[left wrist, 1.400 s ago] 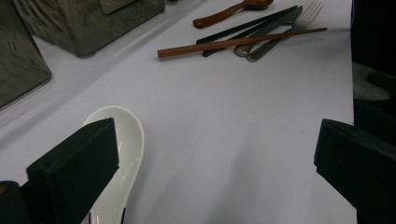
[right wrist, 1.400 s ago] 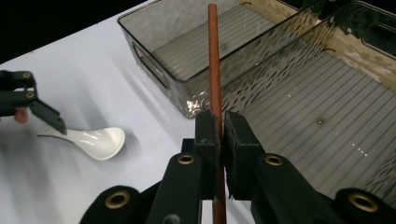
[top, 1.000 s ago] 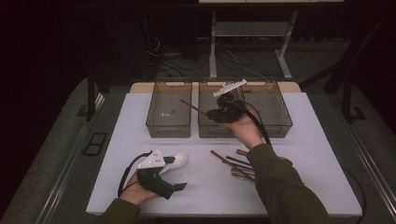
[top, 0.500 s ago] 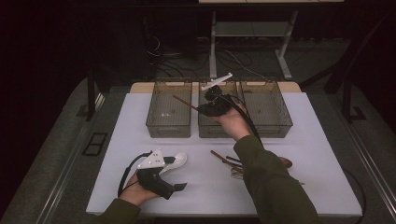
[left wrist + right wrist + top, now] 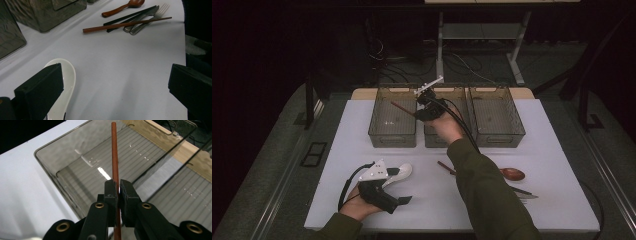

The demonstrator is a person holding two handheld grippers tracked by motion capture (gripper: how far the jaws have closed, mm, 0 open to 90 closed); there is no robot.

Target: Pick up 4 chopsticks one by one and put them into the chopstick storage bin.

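- High view: white table (image 5: 562, 150) in a dark room, three clear bins in a row at its far edge. Right gripper (image 5: 424, 106) holds a brown chopstick (image 5: 403, 108) over the left bin (image 5: 393, 124). Left gripper (image 5: 404, 200) rests low near a white spoon (image 5: 401, 173).
- Left gripper view: jaws wide apart, nothing between them; white spoon just beside one jaw. Second chopstick (image 5: 125, 25), fork and brown spoon (image 5: 122, 7) lie farther off.
- Right gripper view: jaws clamped on the chopstick (image 5: 115, 157), its tip above the bin's ribbed floor.

Dark room, grey floor (image 5: 272, 165), metal desk frame (image 5: 482, 35), floor cables (image 5: 387, 65)
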